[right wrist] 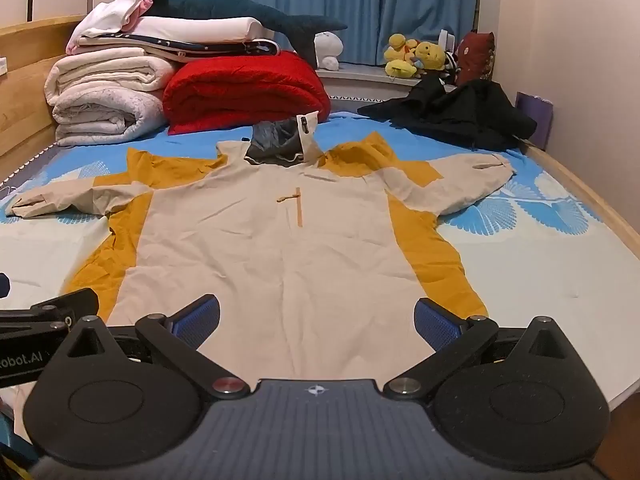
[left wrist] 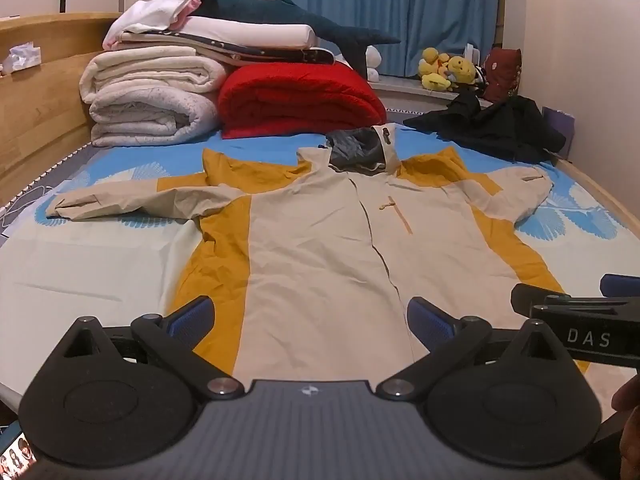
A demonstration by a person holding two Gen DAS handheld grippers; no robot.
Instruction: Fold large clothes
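Note:
A beige and mustard jacket point(left wrist: 320, 240) point(right wrist: 288, 248) lies flat and front up on the bed, both sleeves spread out, its grey-lined hood point(left wrist: 360, 152) point(right wrist: 280, 140) at the far end. My left gripper point(left wrist: 310, 318) hovers open over the hem, left of the front zip, with nothing between its blue pads point(left wrist: 192, 320). My right gripper point(right wrist: 316, 320) is open too, above the hem's right half, empty. Each gripper shows at the edge of the other's view: the right gripper point(left wrist: 580, 312) and the left gripper point(right wrist: 40, 320).
Folded white and red quilts point(left wrist: 240, 92) point(right wrist: 192, 88) with a plush shark on top are stacked at the bed's far left. A black garment point(left wrist: 492, 124) point(right wrist: 452, 116) lies crumpled at the far right. Wooden bed rails point(left wrist: 36, 100) point(right wrist: 592, 196) border both sides. Plush toys point(right wrist: 412, 58) sit on the window ledge.

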